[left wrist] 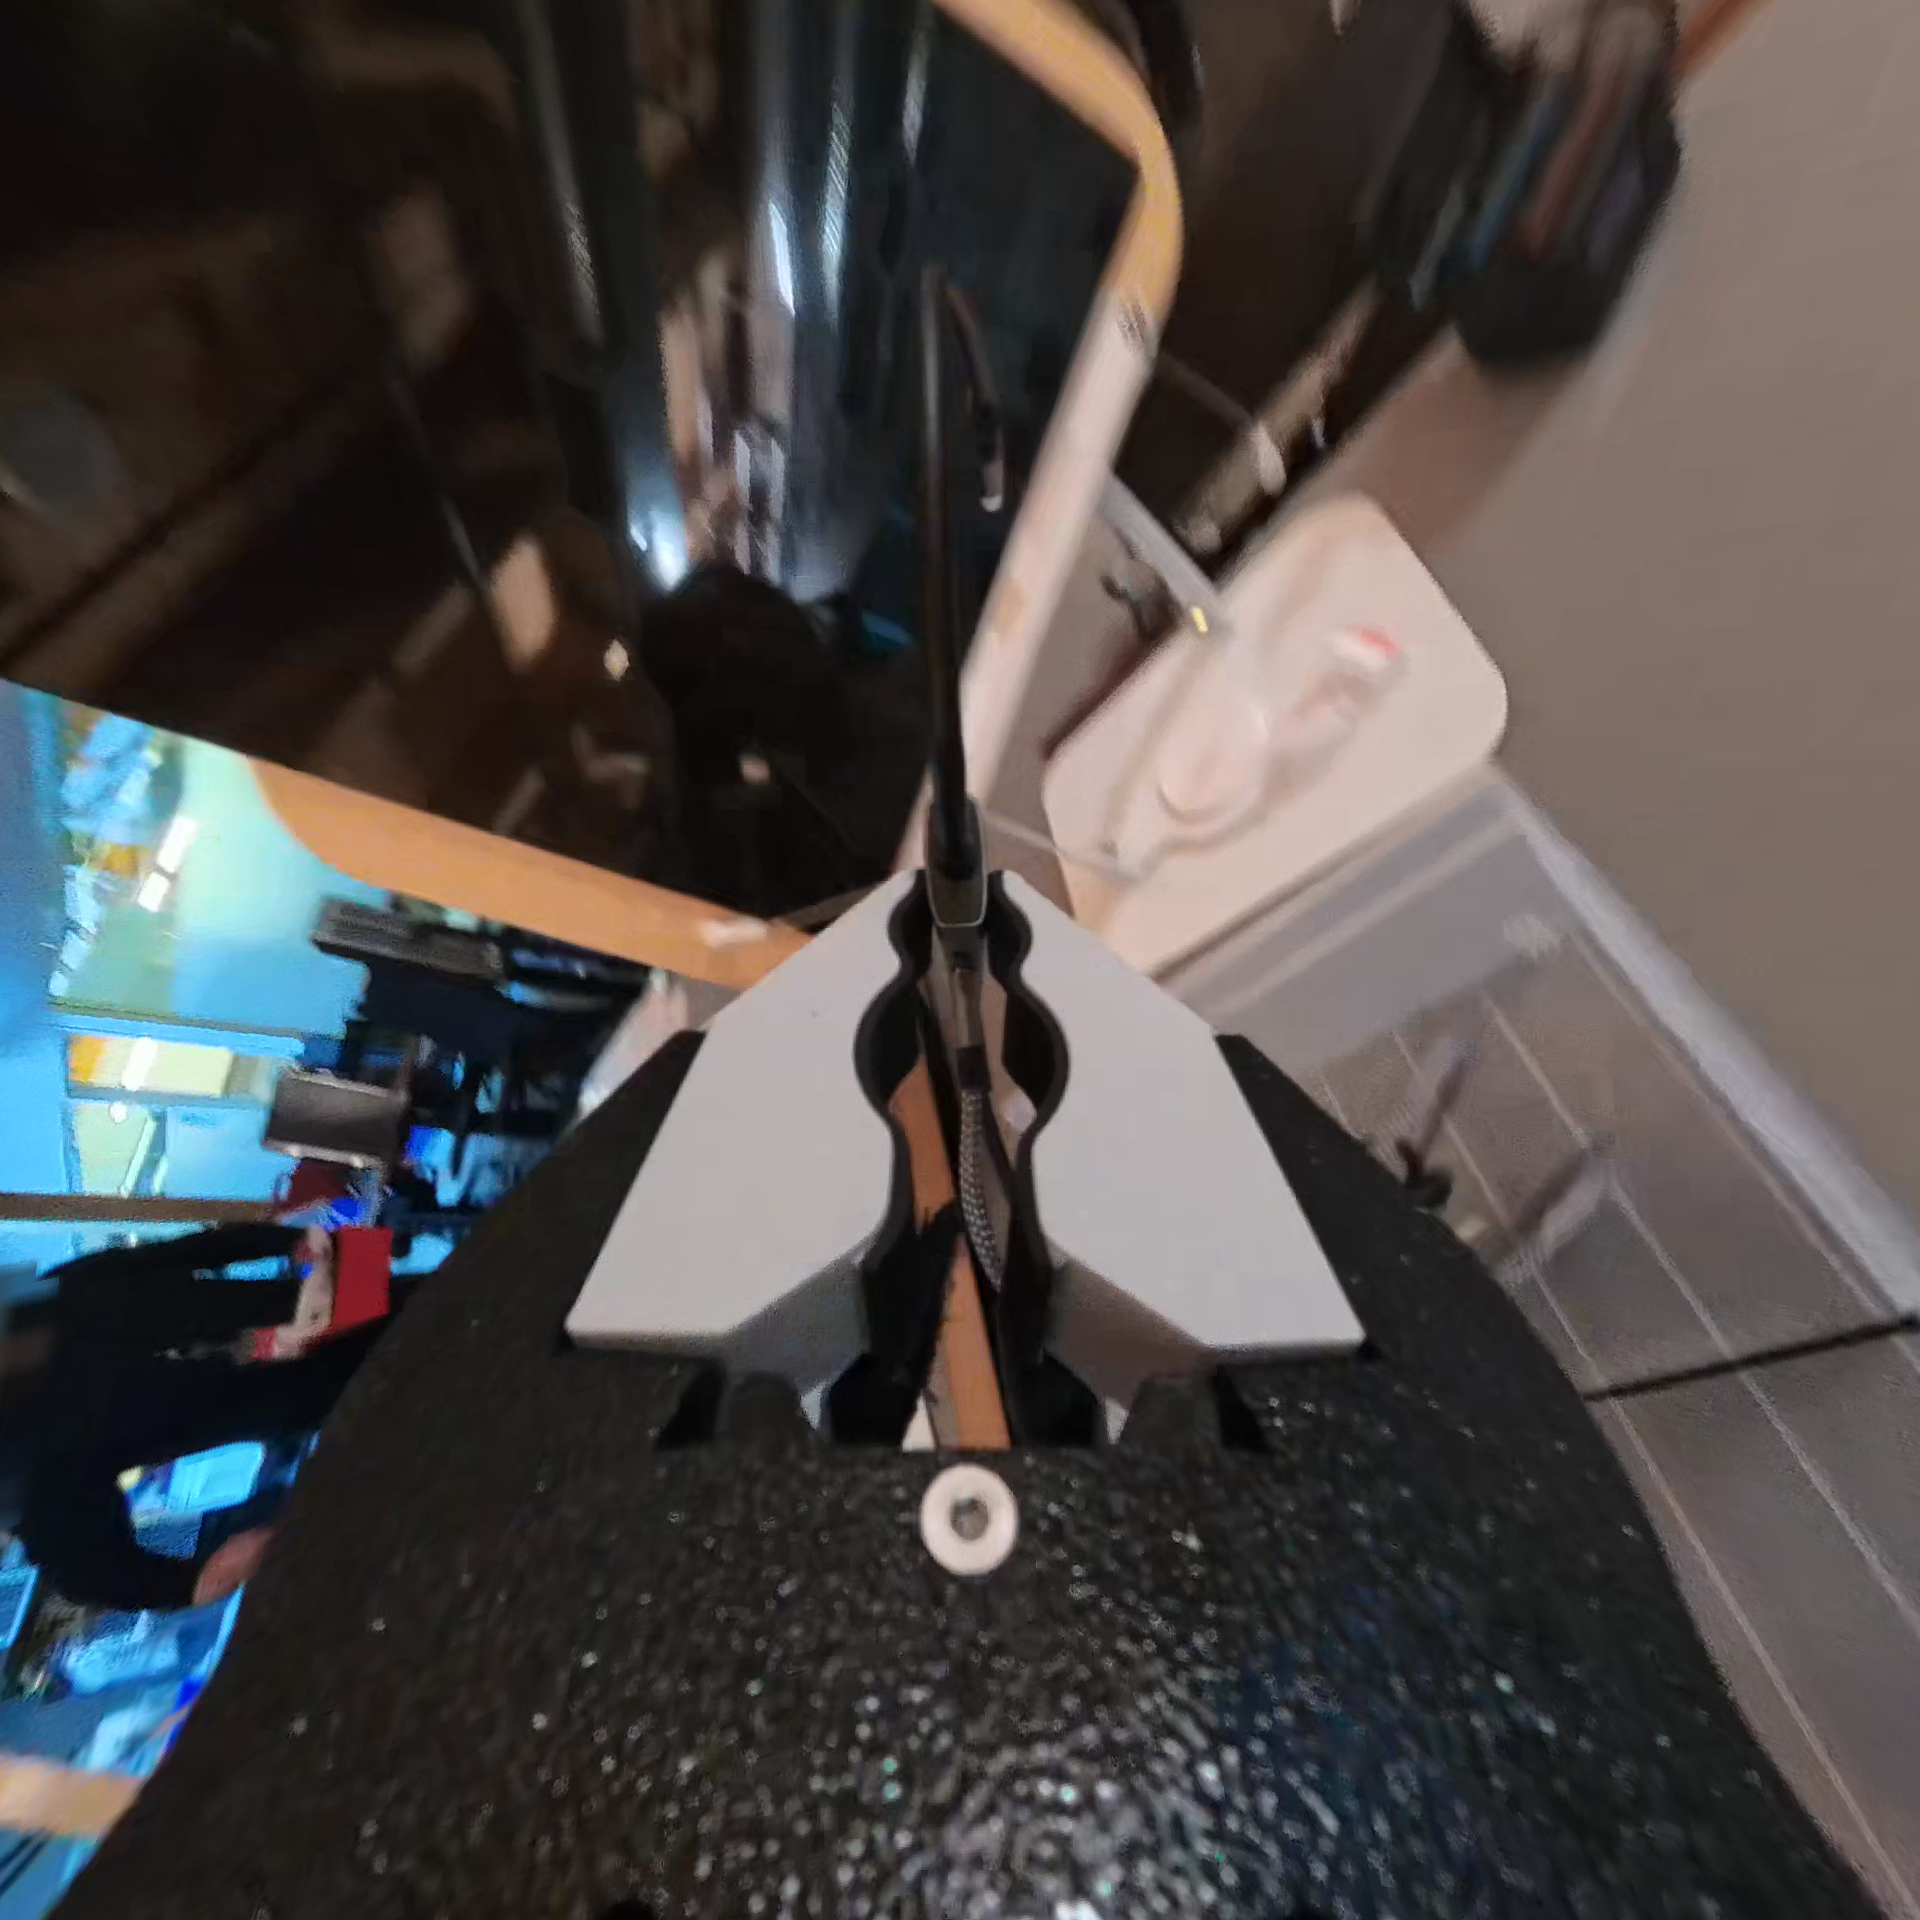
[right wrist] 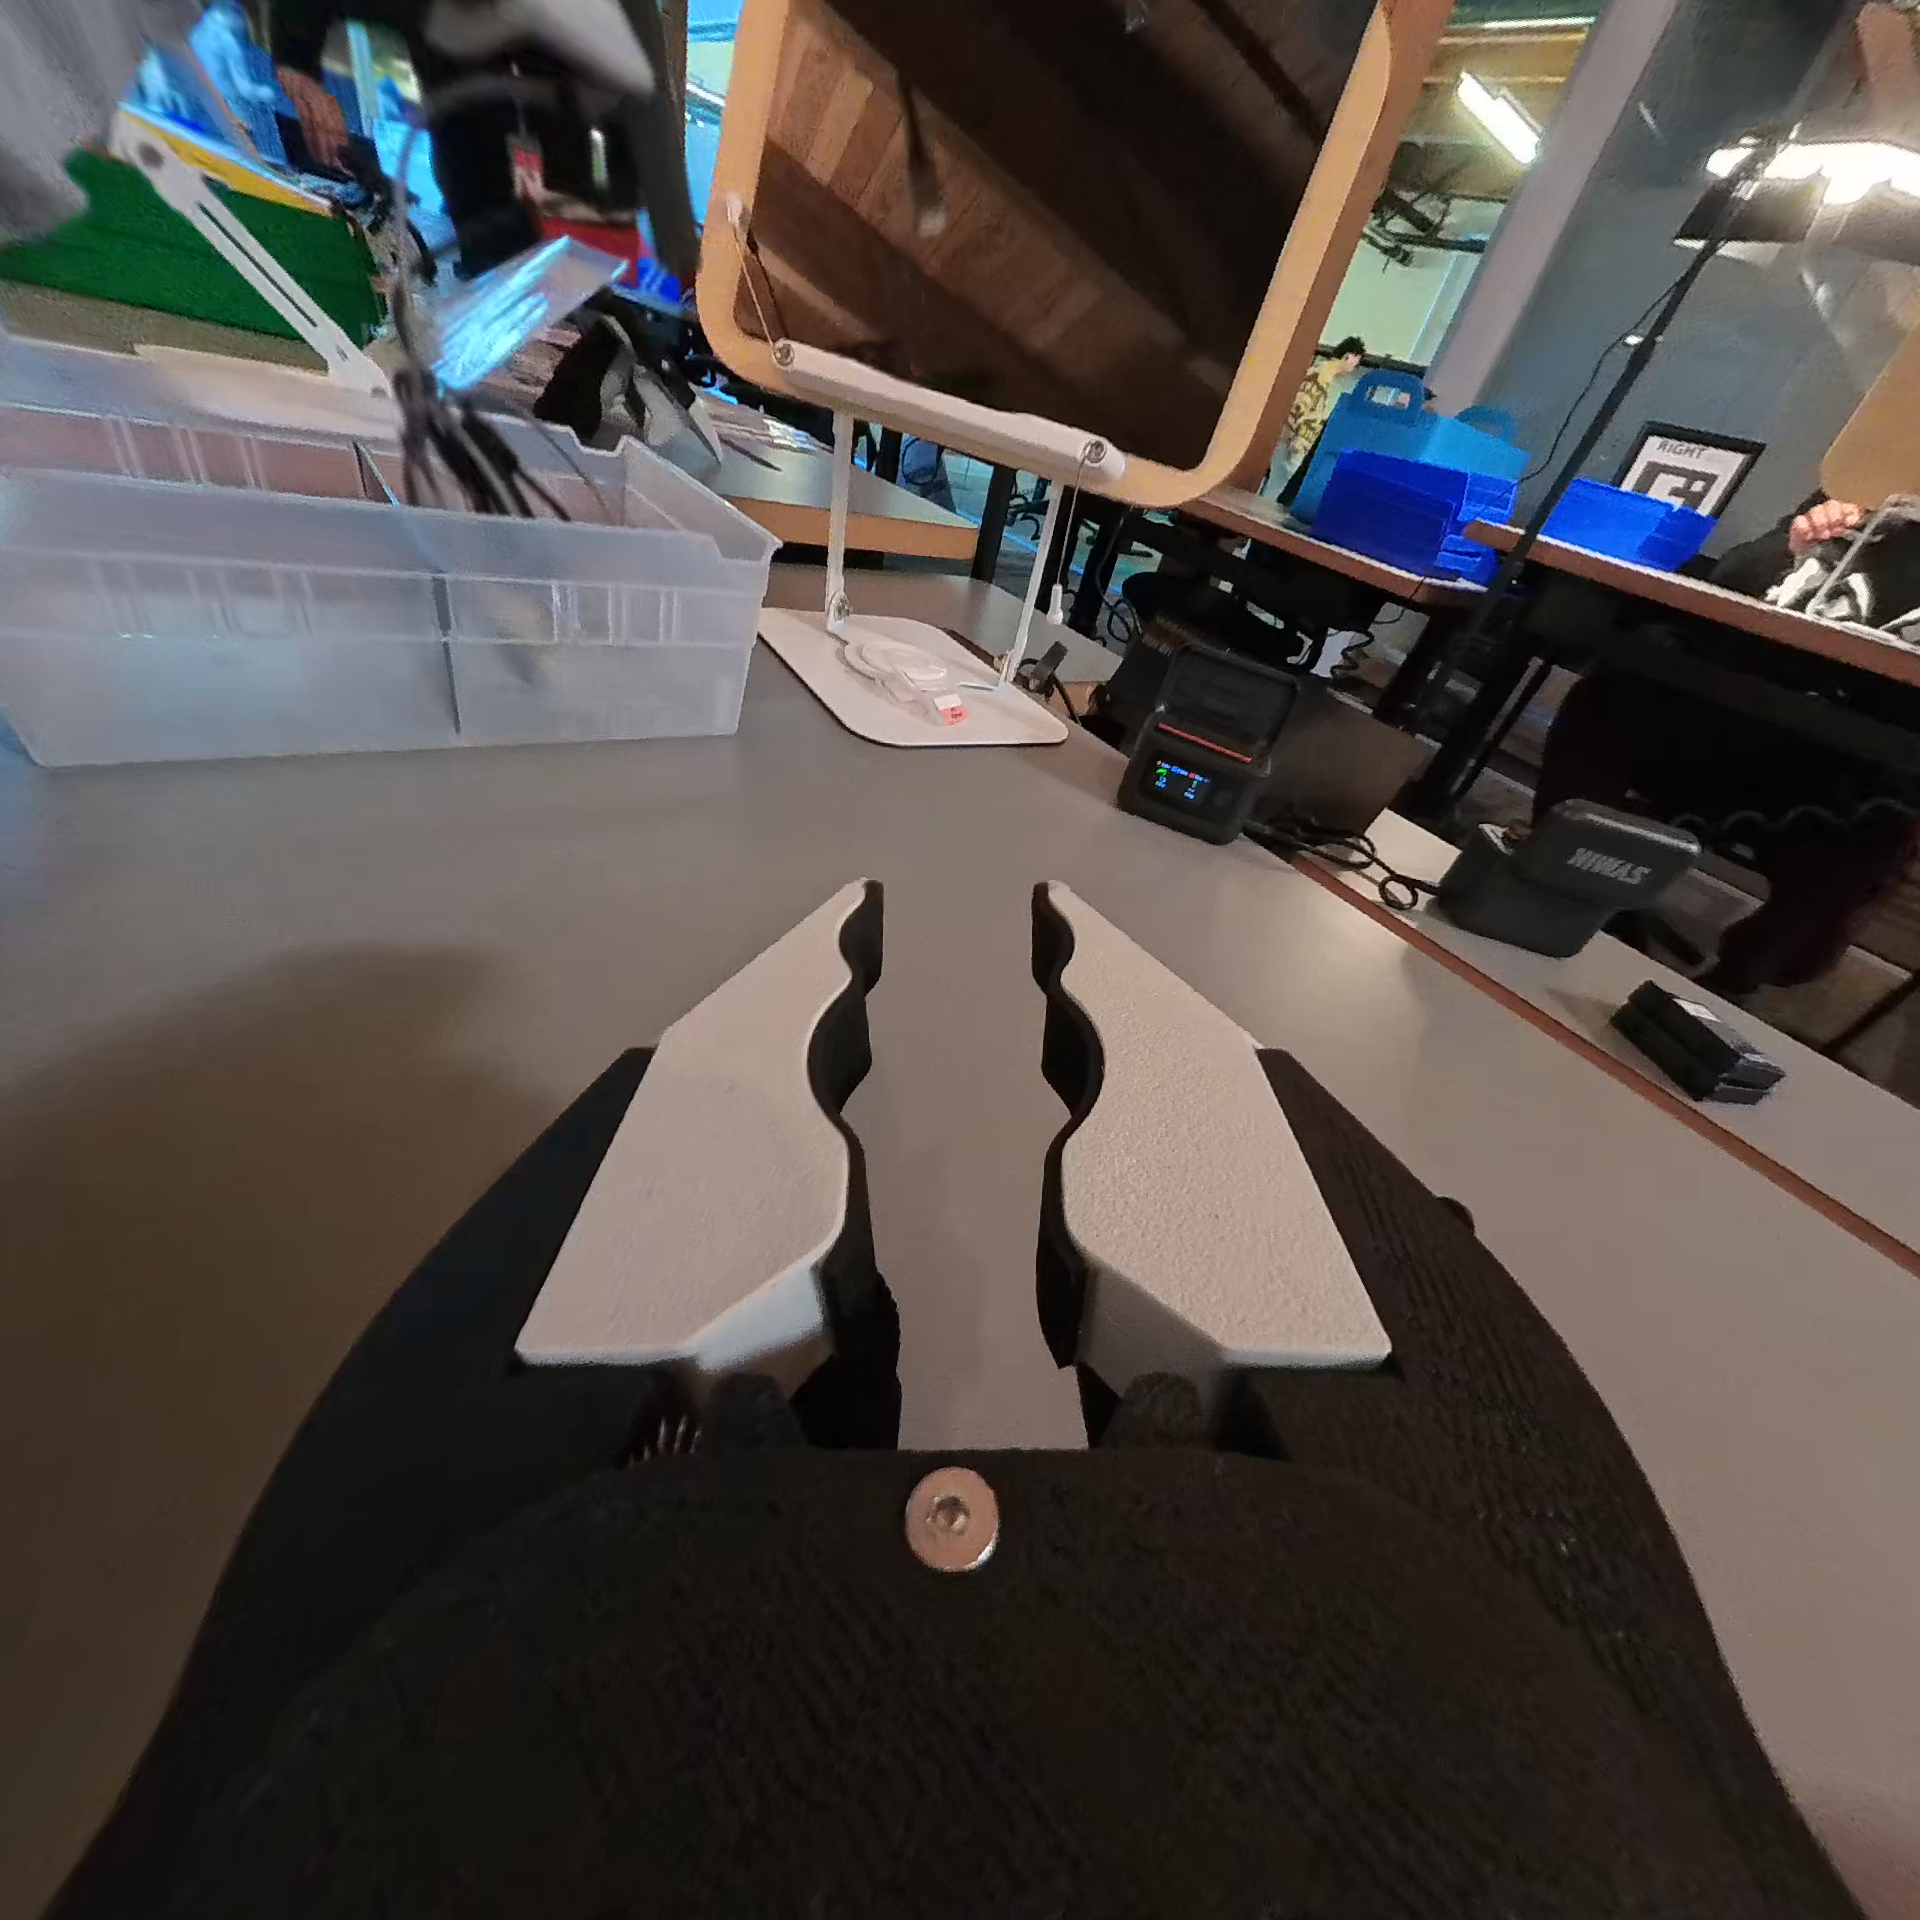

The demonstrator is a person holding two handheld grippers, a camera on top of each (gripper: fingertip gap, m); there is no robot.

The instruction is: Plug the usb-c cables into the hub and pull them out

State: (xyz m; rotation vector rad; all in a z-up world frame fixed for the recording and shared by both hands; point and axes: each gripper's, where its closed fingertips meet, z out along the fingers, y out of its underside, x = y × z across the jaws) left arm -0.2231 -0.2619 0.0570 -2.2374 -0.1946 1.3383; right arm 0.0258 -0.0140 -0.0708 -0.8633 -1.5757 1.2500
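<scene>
Clamping a dark cable (left wrist: 948, 665), the left tongs (left wrist: 958, 894) were closed almost fully, with only the plug body (left wrist: 956, 902) and a braided grey length (left wrist: 982, 1174) filling the narrow slot between the white fingers (left wrist: 769, 1122). The black cord ran on past the fingertips and away from the camera, and a second plug end (left wrist: 992, 473) hung blurred beside it farther off. This view was tilted and smeared, so the wood-framed mirror (left wrist: 1143, 270), its white base (left wrist: 1278, 707) and the clear plastic bin (left wrist: 1558, 1039) appeared on their side.

The right tongs (right wrist: 957, 904) stood apart with a plain gap between the tips, holding nothing, low over the bare grey surface (right wrist: 520, 883) near its front edge. The clear bin (right wrist: 416, 623) sat toward the far left of the surface, with a bunch of black cables (right wrist: 457, 457) hanging down into it. Just right of the bin stood the mirror (right wrist: 1039, 208) on its white base (right wrist: 914, 686). A small black device with a lit screen (right wrist: 1195, 774) sat at the far right edge, and a flat black block (right wrist: 1694, 1049) lay along the right edge nearer the camera. I could not tell which item, if any, was the hub.
</scene>
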